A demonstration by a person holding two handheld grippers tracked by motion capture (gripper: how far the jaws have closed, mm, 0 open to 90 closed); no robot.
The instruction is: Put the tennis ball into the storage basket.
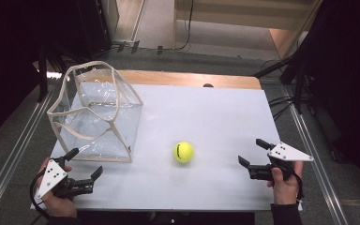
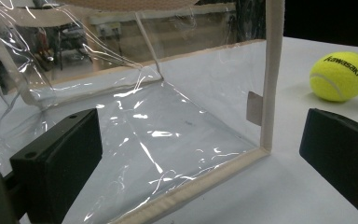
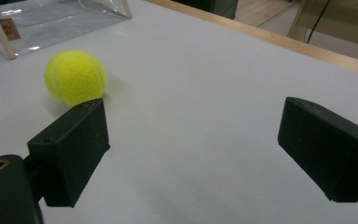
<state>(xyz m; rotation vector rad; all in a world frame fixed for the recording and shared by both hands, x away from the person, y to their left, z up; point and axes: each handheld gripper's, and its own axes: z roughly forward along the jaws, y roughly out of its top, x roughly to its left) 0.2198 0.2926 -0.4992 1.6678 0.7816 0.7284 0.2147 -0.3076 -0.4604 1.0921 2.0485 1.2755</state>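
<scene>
My clear plastic bag [image 1: 98, 115] stands far left on the table [image 1: 215, 117]; the tennis ball [image 1: 183, 152] lies outside it (centre, near). Left gripper [image 1: 85, 163] and right gripper [image 1: 252, 152] both gape wide, holding nothing.

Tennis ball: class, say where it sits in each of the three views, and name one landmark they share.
High view: tennis ball lies on the white table, centre, right of the clear bag.
Left gripper view: upper right, right of the bag's corner.
Right gripper view: upper left, below the bag.
Shared landmark: the clear bag.

Ball [image 1: 183, 152] on table [image 1: 215, 112], right of bag [image 1: 96, 112].
</scene>
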